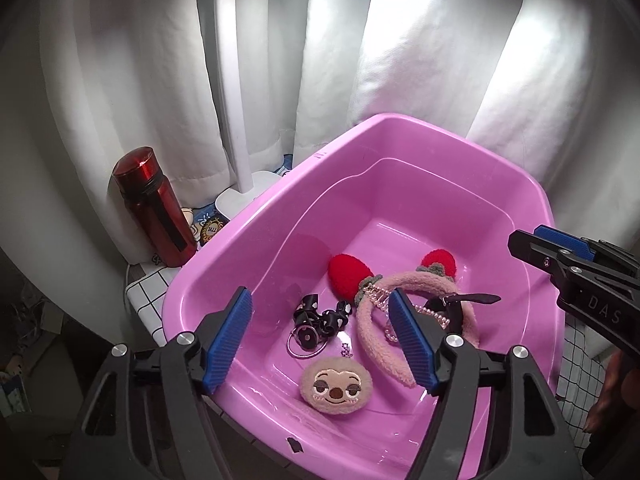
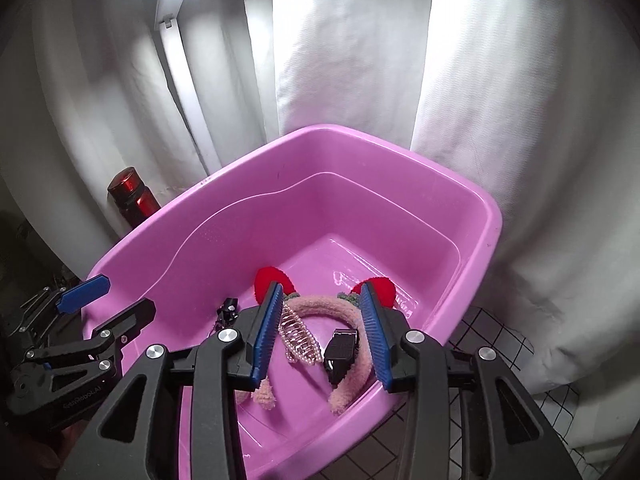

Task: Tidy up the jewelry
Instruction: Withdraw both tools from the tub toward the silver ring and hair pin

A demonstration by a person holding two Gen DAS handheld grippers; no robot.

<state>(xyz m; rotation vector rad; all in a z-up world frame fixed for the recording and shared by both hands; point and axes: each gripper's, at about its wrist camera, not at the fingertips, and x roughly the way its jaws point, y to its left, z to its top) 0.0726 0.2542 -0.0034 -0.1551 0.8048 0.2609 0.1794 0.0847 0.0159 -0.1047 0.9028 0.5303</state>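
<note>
Glossy pink plastic tub [image 1: 224,264] on grid-tiled desk [image 1: 146,288], holding fuzzy pink headband with red ears [image 1: 400,280], sloth-face plush charm [image 1: 337,385], pearl hair claw [image 2: 298,334]. Left hand-held gripper [image 1: 320,338] and right hand-held gripper [image 2: 324,330] both spread wide above tub, gripping nothing.

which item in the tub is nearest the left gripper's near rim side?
The sloth-face plush charm. It lies closest to the tub's near edge, just ahead of the open left gripper; the black bow clips and pink fuzzy headband sit farther in.
</note>
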